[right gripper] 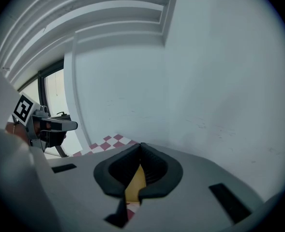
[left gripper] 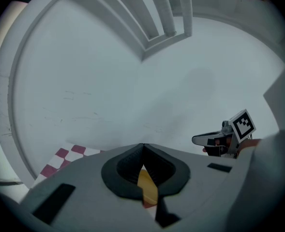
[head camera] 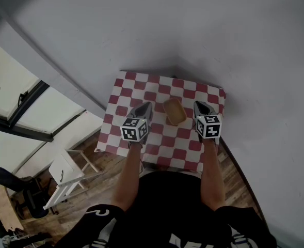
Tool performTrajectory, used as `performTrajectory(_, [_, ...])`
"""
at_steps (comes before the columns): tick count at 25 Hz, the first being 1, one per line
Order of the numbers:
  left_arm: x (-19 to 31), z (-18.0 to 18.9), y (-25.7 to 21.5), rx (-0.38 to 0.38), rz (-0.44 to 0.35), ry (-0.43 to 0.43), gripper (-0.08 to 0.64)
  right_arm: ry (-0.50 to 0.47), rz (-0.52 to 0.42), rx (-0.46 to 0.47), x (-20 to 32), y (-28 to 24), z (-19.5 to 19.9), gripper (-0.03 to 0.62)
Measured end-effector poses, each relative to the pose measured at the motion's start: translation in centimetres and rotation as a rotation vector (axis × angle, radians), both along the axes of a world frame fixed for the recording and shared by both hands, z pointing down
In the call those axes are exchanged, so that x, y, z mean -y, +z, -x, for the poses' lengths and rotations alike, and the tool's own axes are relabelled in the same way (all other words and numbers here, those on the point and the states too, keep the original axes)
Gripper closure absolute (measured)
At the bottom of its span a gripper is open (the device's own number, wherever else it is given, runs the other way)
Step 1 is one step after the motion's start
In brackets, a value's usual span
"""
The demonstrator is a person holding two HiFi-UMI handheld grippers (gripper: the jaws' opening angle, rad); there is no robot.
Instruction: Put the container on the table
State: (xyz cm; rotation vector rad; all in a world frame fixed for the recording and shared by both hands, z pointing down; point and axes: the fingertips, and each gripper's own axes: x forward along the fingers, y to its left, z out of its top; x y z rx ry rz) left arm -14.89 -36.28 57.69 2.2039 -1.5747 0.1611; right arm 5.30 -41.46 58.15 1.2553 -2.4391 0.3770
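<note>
- Looking down in the head view, we see the tan container (head camera: 174, 111) standing on the checked table (head camera: 141, 87). It sits between the left gripper (head camera: 145, 106) and the right gripper (head camera: 198, 105), apart from both. Only this view shows the container whole.
- In the left gripper view, its jaws meet tip to tip and pinch nothing. A yellow sliver (left gripper: 147, 186) shows through the opening behind the tips, and the right gripper (left gripper: 200, 139) appears at the right.
- In the right gripper view, we read its jaws as likewise pressed together and empty, with the left gripper (right gripper: 69, 125) at the left.
</note>
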Motion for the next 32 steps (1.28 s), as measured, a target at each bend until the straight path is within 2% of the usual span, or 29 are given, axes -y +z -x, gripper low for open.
performTrajectory(32, [0.14, 0.06, 0.7, 0.015, 0.013, 0.002, 0.535, -0.018, 0.026, 0.002, 0.22, 0.65, -0.05, 0.577])
